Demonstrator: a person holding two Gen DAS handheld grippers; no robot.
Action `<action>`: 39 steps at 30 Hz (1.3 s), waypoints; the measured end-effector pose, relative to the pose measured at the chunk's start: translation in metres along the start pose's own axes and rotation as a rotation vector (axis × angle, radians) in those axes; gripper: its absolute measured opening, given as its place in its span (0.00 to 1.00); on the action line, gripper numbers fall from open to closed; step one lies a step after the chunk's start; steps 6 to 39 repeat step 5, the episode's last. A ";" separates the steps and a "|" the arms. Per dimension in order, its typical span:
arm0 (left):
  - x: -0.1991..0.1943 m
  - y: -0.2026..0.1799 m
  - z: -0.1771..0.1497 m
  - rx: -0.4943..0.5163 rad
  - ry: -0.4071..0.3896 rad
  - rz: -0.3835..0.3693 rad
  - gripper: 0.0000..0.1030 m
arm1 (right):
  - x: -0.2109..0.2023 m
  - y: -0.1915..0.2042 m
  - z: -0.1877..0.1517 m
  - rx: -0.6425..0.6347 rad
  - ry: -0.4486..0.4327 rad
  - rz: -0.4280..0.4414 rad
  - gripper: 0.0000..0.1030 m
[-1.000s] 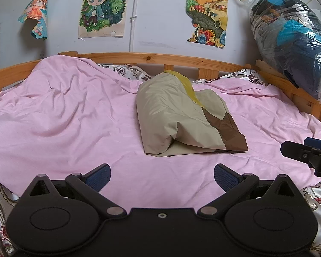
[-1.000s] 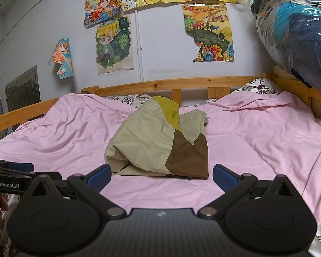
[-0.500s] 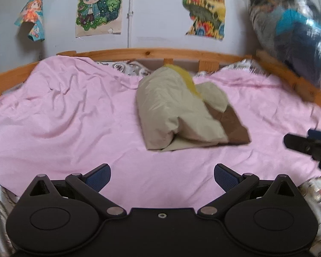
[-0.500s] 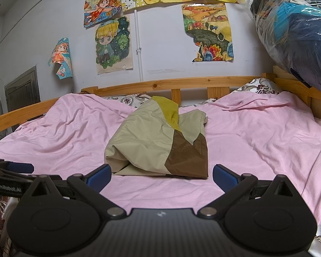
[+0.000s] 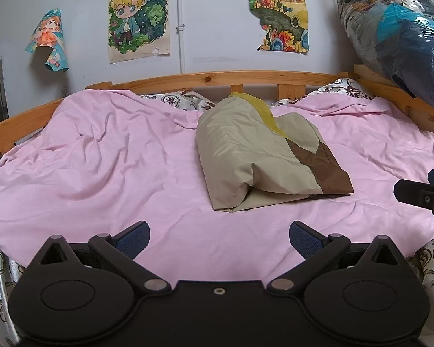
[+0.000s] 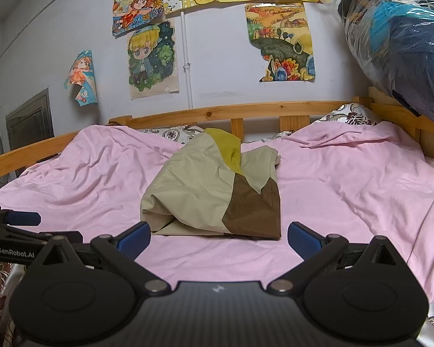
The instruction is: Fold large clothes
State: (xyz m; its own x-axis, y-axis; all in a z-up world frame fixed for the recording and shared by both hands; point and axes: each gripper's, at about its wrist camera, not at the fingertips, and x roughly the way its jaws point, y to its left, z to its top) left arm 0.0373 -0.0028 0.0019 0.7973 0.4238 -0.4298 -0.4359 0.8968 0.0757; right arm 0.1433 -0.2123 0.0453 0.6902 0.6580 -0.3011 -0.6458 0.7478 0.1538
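Note:
A folded garment point(image 5: 257, 150) in beige, olive yellow and brown lies in a bundle on the pink sheet point(image 5: 101, 159) in the middle of the bed. It also shows in the right wrist view point(image 6: 214, 193). My left gripper point(image 5: 219, 235) is open and empty, held back near the front edge of the bed. My right gripper point(image 6: 219, 235) is open and empty, also short of the garment. The right gripper's tip shows at the right edge of the left wrist view point(image 5: 422, 193). The left gripper shows at the left of the right wrist view point(image 6: 17, 231).
A wooden bed rail point(image 5: 217, 79) runs round the back and sides. A plastic-wrapped bundle of dark and blue bedding point(image 5: 396, 31) sits on the right rail. Patterned pillows point(image 5: 176, 99) lie at the back. Posters point(image 5: 139, 20) hang on the wall.
The left wrist view dipped and blurred half a second ago, then rose back up. The garment lies as before. Both grippers stay open.

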 end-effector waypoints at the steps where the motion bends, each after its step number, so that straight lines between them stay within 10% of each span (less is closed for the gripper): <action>1: 0.000 0.001 0.000 0.000 -0.003 -0.001 0.99 | 0.000 0.000 0.000 0.000 0.000 0.000 1.00; 39: 0.000 0.001 0.001 -0.002 -0.002 0.001 0.99 | 0.000 -0.001 -0.001 0.003 0.005 -0.003 1.00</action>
